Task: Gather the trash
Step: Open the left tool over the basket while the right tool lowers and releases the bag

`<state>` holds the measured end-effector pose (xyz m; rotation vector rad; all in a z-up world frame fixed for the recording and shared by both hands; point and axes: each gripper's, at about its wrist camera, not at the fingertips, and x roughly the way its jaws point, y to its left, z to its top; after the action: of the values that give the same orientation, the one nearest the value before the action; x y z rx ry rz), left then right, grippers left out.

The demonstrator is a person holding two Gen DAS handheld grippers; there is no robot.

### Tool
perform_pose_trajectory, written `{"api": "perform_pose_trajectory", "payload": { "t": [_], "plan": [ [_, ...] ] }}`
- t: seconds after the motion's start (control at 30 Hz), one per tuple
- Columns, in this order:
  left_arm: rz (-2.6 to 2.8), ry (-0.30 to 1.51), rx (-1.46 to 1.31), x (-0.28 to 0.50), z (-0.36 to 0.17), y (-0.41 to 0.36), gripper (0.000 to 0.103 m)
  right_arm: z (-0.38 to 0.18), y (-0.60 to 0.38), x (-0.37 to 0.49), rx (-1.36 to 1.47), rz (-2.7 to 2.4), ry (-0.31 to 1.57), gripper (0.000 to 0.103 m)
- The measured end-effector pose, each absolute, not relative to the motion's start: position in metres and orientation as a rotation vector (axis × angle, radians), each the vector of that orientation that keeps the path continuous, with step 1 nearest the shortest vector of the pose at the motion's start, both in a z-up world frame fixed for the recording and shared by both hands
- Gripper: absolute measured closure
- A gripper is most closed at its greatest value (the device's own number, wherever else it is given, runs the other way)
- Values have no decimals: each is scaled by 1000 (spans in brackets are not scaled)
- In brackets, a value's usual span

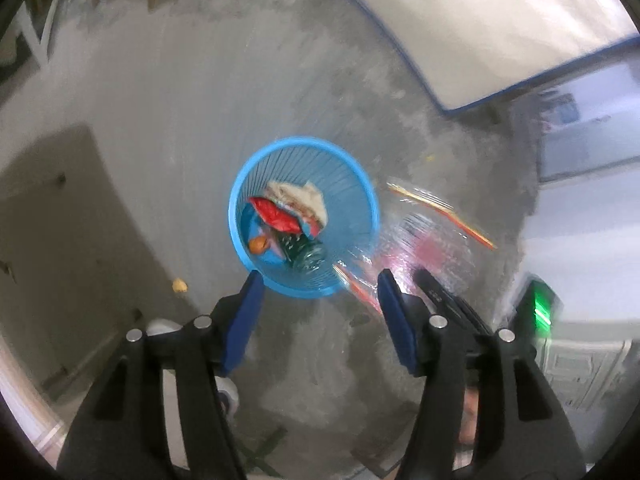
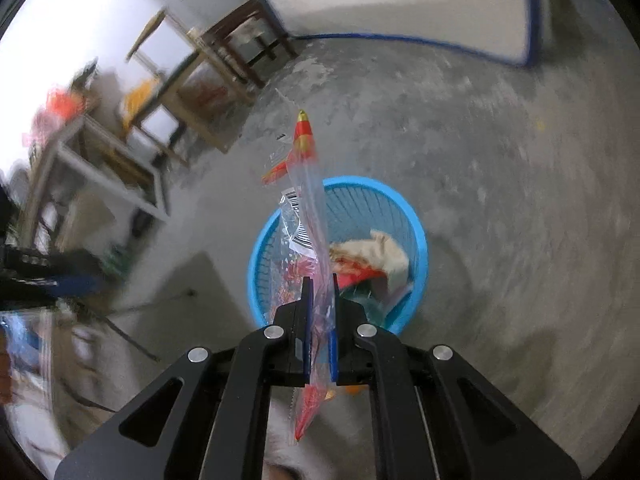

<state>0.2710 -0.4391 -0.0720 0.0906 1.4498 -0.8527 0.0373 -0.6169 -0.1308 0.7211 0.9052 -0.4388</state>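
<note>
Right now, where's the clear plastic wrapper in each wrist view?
Left wrist view: the clear plastic wrapper is right of centre, blurred, beside the blue basket, just beyond the open left gripper.
Right wrist view: it stands edge-on at centre, clamped in the right gripper, rising in front of the basket's left side.
Shared landmark: the blue basket with trash inside.

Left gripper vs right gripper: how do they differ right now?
The left gripper is open with nothing between its blue pads; the right gripper is shut on the clear plastic wrapper. The left one looks straight down into the blue basket, while the right one holds the wrapper above the basket's near rim. Both point down at the basket, which already holds crumpled trash.
</note>
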Motion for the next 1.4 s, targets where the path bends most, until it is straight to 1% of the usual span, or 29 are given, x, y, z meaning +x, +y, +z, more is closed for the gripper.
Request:
{"api": "perform_pose_trajectory", "payload": {
  "t": [0.1,0.23,0.3,0.4,0.5,0.57,0.63,0.67,0.77,0.87,1.07,1.13,1.2,1.23,1.3,1.33,1.37,1.4],
  "plan": [
    [-892,1361,85,260,-32,-402,40,-134,-599,70,511,-399,933,96],
    [-877,1224,57,243,17,-331,38,-148,-559,113,206,-288,971,96],
    [-845,1171,25,234,33,-294,38,-165,-540,131,81,-252,1010,96],
    [-794,1116,-7,224,44,-253,37,-196,-522,148,-35,-205,1072,94],
    [-716,1082,-56,216,50,-210,37,-222,-510,155,-86,-166,1162,86],
    [-692,1072,-90,213,49,-190,37,-229,-504,155,-96,-146,1197,71],
    [-664,1060,-118,209,48,-175,37,-228,-501,151,-91,-144,1206,61],
    [-660,1056,-135,208,48,-168,37,-225,-500,150,-80,-147,1207,58],
    [-642,1062,-190,208,38,-154,37,-213,-506,143,-22,-161,1198,54],
    [-632,1065,-222,205,33,-138,37,-200,-516,133,83,-169,1171,54],
    [-613,1022,-257,199,37,-109,37,-194,-540,131,257,-214,1131,55],
    [-606,1011,-264,197,38,-100,37,-194,-549,138,294,-241,1119,62],
    [-594,1006,-273,196,37,-90,37,-199,-554,149,312,-268,1118,65],
    [-585,1007,-278,195,34,-84,37,-201,-555,154,311,-276,1124,68],
    [-565,1012,-290,196,31,-75,37,-213,-558,165,306,-298,1155,78],
    [-552,1018,-303,196,28,-70,37,-218,-558,166,305,-305,1167,89],
    [-545,1020,-309,196,27,-66,37,-225,-558,168,313,-310,1182,94],
    [-538,1023,-316,197,25,-62,37,-227,-558,169,317,-310,1183,96]
  ]
}}
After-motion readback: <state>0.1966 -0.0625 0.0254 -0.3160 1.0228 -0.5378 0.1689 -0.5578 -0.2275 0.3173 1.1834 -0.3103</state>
